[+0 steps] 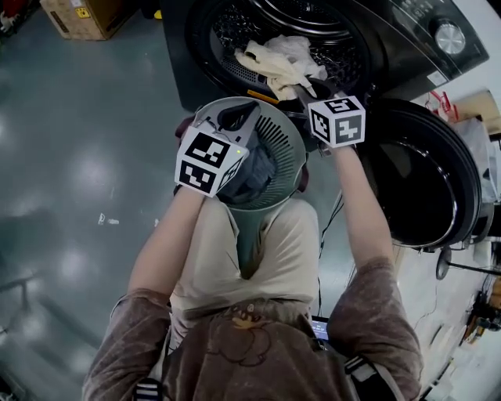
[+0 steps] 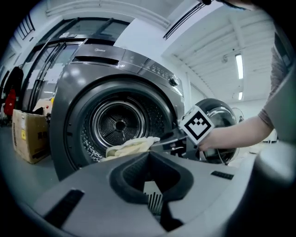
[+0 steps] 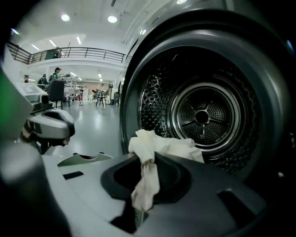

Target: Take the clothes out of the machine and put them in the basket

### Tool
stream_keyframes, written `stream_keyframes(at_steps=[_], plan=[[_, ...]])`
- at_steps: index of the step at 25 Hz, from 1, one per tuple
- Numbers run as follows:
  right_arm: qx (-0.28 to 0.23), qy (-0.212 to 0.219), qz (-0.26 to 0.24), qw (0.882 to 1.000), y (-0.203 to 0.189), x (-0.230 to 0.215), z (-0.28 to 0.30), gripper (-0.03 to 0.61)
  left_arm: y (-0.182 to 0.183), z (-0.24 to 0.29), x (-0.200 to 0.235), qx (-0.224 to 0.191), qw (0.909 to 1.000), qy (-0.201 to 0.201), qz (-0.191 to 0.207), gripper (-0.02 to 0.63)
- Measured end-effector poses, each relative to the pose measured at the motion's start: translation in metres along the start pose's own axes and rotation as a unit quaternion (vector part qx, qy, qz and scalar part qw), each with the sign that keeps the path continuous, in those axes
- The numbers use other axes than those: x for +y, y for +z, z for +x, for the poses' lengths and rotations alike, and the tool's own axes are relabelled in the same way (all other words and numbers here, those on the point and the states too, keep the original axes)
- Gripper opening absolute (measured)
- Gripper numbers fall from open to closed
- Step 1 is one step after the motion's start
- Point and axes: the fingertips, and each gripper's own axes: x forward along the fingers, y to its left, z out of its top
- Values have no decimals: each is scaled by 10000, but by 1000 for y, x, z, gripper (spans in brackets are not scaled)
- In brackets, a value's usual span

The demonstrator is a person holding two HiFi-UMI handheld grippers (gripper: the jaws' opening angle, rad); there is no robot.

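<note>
Cream cloth (image 3: 144, 178), one piece: the right gripper (image 3: 138, 203) has its jaws pinched narrow on one end. The rest of the cloth is bunched at the mouth of the one dark grey front-loading washing machine (image 1: 235, 47), not in the basket. The machine's one round door (image 1: 427, 176) hangs open on the right. One round grey-green slatted plastic basket (image 1: 296, 153) sits in front of the person, below the drum. It holds a dark blue-grey heap of clothes (image 1: 254, 176); I can't count the pieces. The left gripper (image 2: 155, 202) has its jaws narrow on the basket's slatted rim. One brown cardboard box (image 1: 78, 16) sits on the floor to the left of the machine.
</note>
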Motion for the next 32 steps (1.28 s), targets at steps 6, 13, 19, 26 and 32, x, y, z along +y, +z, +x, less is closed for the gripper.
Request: stream_keyframes(at_steps=[6,13,19,26,32], plan=[[-63,298,220,9993,-27,33,-25,52,7,-5,3,-58,9999,155,-23,3],[19,641,388,9972,-56,70,-40,51,9,-6,3,-52,9995,297,-22,3],[299,955,467,9939,-95,112,-42,52,11,-4,2,-70,9995,311,-31,3],[645,1380,456,9873,-127,155,-42,52,13,-5,3,-123,9993,343,-98,3],[970,1827,408,9775,-152,188,-48,54,13,-8,5,-131,9990,399,-147,3]])
